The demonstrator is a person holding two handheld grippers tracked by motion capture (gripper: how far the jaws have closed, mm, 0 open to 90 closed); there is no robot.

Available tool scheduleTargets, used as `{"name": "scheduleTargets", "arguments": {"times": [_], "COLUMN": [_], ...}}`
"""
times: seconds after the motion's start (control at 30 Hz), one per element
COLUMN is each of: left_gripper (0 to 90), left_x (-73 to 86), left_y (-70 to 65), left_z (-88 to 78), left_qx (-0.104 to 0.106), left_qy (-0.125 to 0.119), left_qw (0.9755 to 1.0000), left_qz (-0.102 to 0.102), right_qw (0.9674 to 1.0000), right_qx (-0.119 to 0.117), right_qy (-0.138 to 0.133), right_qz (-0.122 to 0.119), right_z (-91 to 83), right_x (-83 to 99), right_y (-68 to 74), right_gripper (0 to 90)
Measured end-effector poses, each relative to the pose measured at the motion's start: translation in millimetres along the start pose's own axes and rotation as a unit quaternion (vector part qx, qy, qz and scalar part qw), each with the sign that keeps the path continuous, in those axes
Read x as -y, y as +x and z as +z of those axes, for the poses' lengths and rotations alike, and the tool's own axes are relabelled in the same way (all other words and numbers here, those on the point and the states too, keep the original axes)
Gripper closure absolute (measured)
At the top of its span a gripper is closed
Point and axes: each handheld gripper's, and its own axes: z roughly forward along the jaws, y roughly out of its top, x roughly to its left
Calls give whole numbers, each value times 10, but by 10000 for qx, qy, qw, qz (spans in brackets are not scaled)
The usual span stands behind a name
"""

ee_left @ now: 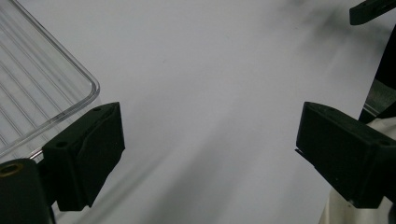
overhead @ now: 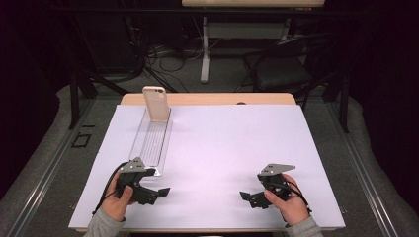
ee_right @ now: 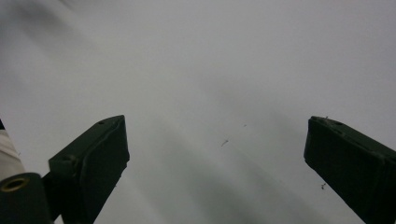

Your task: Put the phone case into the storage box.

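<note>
A beige phone [overhead: 156, 103] stands upright at the far end of a long clear ribbed tray [overhead: 149, 143] on the left side of the white sheet [overhead: 222, 143]. My left gripper [overhead: 157, 192] is held low just in front of the tray's near end, its jaws pointing right; in the left gripper view it [ee_left: 210, 154] is open over bare sheet, with the tray's rounded corner [ee_left: 42, 88] at upper left. My right gripper [overhead: 248, 197] rests near the front right with its jaws pointing left, and it [ee_right: 217, 163] is open with nothing between its jaws.
The other gripper's black jaw tip [ee_left: 373, 9] shows at the top right of the left gripper view. The wooden table edge [overhead: 207, 98] runs behind the sheet. Table legs, a chair [overhead: 281, 69] and cables stand on the floor beyond.
</note>
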Motion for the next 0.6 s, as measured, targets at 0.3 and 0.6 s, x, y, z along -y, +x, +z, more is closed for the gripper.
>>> {"name": "scheduleTargets", "arguments": {"times": [0.3,0.6], "left_gripper": [82,82], "left_x": [5,-5], "left_y": [10,15], "left_z": [-15,-22], "left_qx": [-19,-23], "left_qy": [-43,-62], "left_qw": [10000,10000], "left_qz": [-27,-42], "right_qw": [10000,10000], "right_qx": [39,36], "right_qy": [8,-24], "right_qz": [6,8], "right_z": [-3,3], "right_x": [13,18], "right_y": [-13,-23], "right_gripper": [65,67]}}
